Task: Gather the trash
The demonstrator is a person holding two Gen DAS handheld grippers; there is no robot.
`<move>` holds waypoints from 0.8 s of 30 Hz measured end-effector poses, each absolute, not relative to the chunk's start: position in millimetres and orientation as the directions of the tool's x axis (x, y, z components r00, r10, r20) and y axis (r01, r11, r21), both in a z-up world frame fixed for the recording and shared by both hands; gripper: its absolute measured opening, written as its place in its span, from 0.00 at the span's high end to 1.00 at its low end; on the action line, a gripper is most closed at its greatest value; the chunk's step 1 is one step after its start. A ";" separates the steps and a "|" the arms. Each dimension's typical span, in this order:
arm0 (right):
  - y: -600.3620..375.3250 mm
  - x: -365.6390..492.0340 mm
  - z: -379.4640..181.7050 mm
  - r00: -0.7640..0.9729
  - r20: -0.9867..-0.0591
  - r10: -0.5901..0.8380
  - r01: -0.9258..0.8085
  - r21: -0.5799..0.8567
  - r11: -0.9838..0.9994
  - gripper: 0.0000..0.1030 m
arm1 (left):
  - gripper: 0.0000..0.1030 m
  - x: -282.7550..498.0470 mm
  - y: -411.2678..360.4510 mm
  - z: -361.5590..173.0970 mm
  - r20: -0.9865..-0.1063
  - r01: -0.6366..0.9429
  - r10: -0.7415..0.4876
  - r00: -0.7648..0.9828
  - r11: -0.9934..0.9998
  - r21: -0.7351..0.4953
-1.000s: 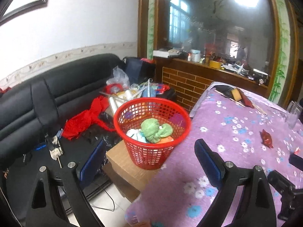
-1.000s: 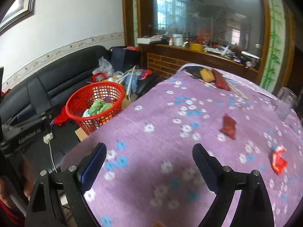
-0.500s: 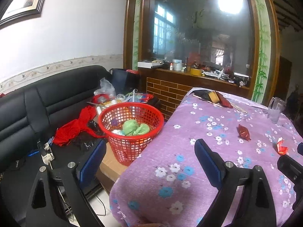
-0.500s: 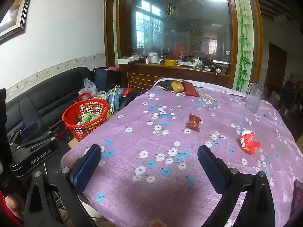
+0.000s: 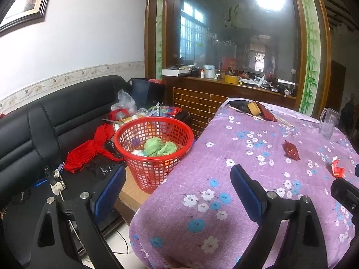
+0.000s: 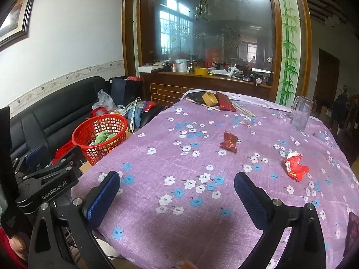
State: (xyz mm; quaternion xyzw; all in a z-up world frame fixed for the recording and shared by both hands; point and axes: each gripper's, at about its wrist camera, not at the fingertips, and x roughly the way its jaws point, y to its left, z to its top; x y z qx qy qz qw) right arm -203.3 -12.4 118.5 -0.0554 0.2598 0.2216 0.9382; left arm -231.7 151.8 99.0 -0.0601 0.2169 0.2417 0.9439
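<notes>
A red mesh basket (image 5: 154, 145) with green crumpled trash stands on a cardboard box left of the purple floral table (image 5: 258, 179); it also shows in the right wrist view (image 6: 101, 134). A dark red wrapper (image 6: 229, 142) lies mid-table, also in the left wrist view (image 5: 291, 150). A bright red crumpled wrapper (image 6: 295, 167) lies to the right, also in the left wrist view (image 5: 337, 169). My left gripper (image 5: 177, 192) is open and empty over the table's near-left edge. My right gripper (image 6: 177, 197) is open and empty above the table's near side.
A clear glass mug (image 6: 300, 116) stands at the far right of the table. A yellow box and a dark red pouch (image 6: 225, 104) lie at the far end. A black sofa (image 5: 56, 121) with clutter is on the left.
Both grippers pulled back and up from the table; the basket and wrappers look farther away. Both stay open and empty.
</notes>
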 end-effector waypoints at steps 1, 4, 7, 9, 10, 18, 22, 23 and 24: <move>-12.0 -203.5 118.7 0.767 -0.512 0.387 -0.445 0.009 0.895 0.00 | 0.09 -231.4 151.4 98.1 -0.441 -0.481 0.429 0.788 0.877 -0.008; -10.7 -203.2 118.6 0.766 -0.513 0.388 -0.449 0.005 0.894 0.00 | 0.09 -230.7 151.0 97.1 -0.443 -0.481 0.430 0.787 0.877 -0.003; -10.2 -201.7 118.2 0.765 -0.516 0.386 -0.447 0.006 0.894 0.00 | 0.09 -229.4 150.9 95.9 -0.447 -0.477 0.428 0.785 0.879 0.002; -10.0 -201.5 118.3 0.765 -0.516 0.386 -0.447 0.007 0.895 0.00 | 0.09 -229.5 150.0 95.6 -0.448 -0.477 0.428 0.785 0.879 0.004; -9.8 -201.4 118.3 0.766 -0.515 0.385 -0.446 0.006 0.895 0.00 | 0.09 -229.4 149.9 95.7 -0.447 -0.478 0.428 0.786 0.879 0.003; -10.0 -201.2 117.5 0.766 -0.517 0.383 -0.445 0.005 0.896 0.00 | 0.09 -230.6 154.5 95.9 -0.435 -0.489 0.437 0.787 0.872 -0.009; -10.2 -201.1 116.3 0.765 -0.519 0.382 -0.446 0.003 0.895 0.00 | 0.09 -233.0 156.3 94.0 -0.432 -0.495 0.443 0.786 0.869 -0.010; -9.9 -200.6 116.8 0.765 -0.517 0.384 -0.446 0.005 0.895 0.00 | 0.09 -232.4 156.4 93.3 -0.433 -0.496 0.444 0.785 0.868 -0.009; -9.9 -200.4 116.3 0.765 -0.518 0.384 -0.447 0.003 0.895 0.00 | 0.09 -233.4 156.5 92.8 -0.433 -0.496 0.444 0.784 0.868 -0.007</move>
